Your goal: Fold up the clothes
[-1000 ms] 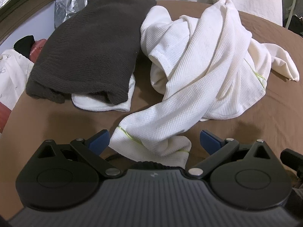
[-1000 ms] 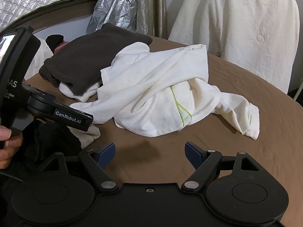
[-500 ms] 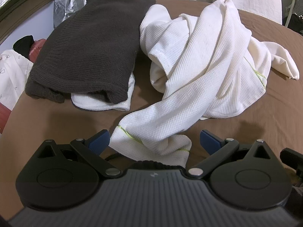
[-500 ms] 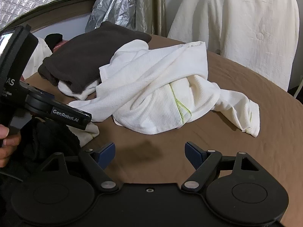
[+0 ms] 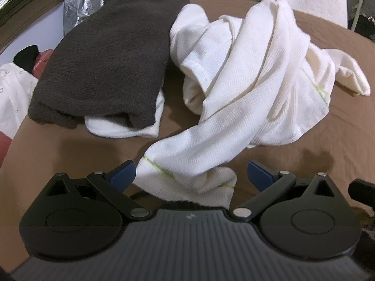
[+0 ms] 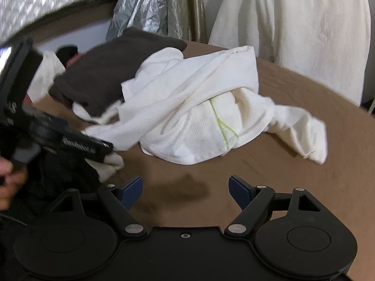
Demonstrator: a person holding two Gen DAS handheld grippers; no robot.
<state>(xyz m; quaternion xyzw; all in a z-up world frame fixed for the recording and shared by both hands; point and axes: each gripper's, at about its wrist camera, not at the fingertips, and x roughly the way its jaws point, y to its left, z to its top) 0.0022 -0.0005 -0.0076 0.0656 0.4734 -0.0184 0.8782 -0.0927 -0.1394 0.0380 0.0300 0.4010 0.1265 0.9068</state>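
White waffle-knit garment [image 5: 253, 89], crumpled, brown tablecloth [image 5: 339, 135]

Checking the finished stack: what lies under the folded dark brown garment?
A white folded cloth sticks out beneath the near edge of the dark brown garment, both on the brown table cover. How far it reaches underneath is hidden.

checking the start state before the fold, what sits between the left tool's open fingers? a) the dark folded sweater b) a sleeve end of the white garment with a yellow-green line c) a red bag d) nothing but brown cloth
b: in the left wrist view the left tool is open, with the sleeve end of the white garment lying between its blue fingers, not clamped.
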